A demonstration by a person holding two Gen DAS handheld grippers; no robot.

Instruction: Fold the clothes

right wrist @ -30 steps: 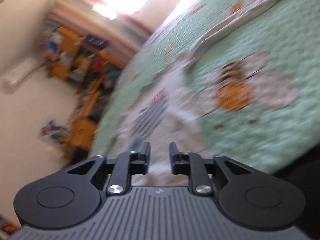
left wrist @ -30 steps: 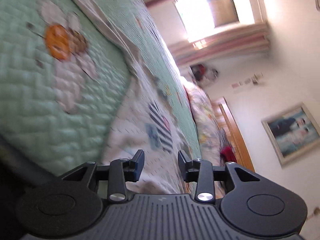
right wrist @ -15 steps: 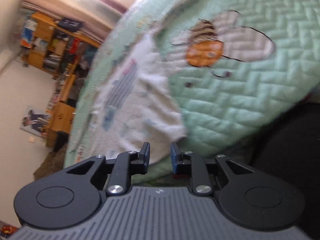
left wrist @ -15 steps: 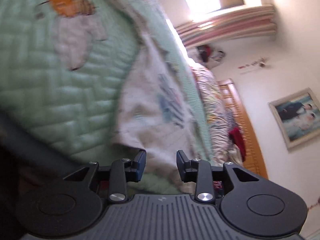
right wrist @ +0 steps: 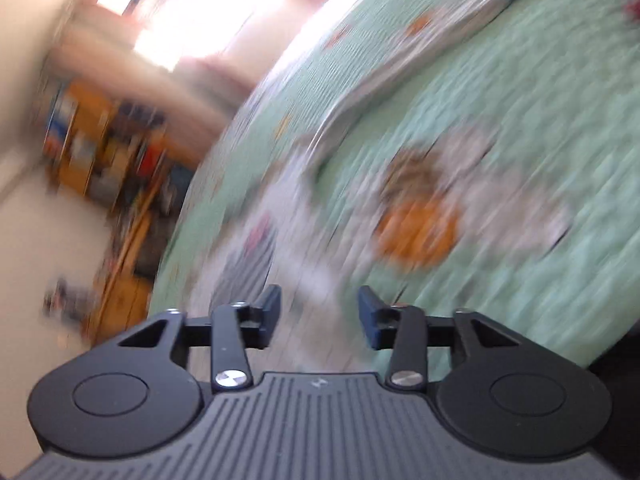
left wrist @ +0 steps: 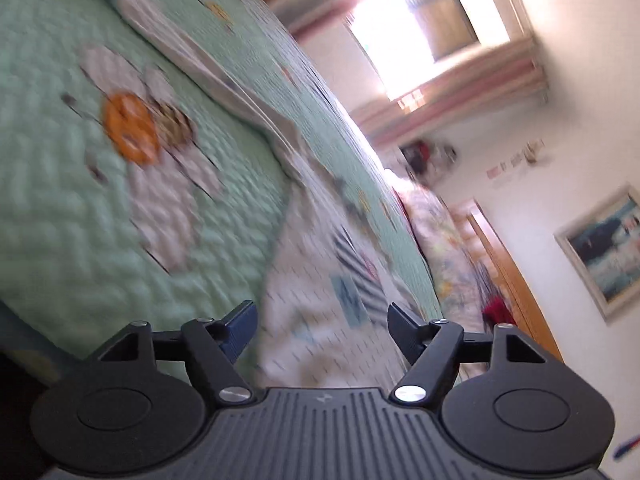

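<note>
1. Sunlit bedroom: a window (left wrist: pixel 412 28) glares at the far end, a framed picture (left wrist: pixel 604 248) hangs on the right wall, and a mint-green quilted bedspread (left wrist: pixel 52 184) with a bee motif (left wrist: pixel 136 128) fills most of both wrist views.
2. Lying on that bedspread is a pale printed garment (left wrist: pixel 320 300), its near edge just ahead of both tools; a long narrow part of it, perhaps a sleeve, runs off toward the far left. Whether it is already partly folded I cannot tell, since both views are smeared by motion.
3. Left gripper (left wrist: pixel 322 330) stands wide apart and holds nothing, with cloth showing in the gap. Right gripper (right wrist: pixel 319 310) is also spread, somewhat narrower, and empty.
4. Risk: closing while the tools are moving this fast could pinch the bedspread along with the cloth, and then the quilt lifts too.
5. Risk: the two tools may catch the edge at uneven depths, so a fold made from there would come out skewed.
6. Risk: the fabric looks thin and limp, so a shallow bite at the hem could slip free on lifting.
7. Risk: the long far part may drag or twist if the near edge is pulled without it being laid in.
</note>
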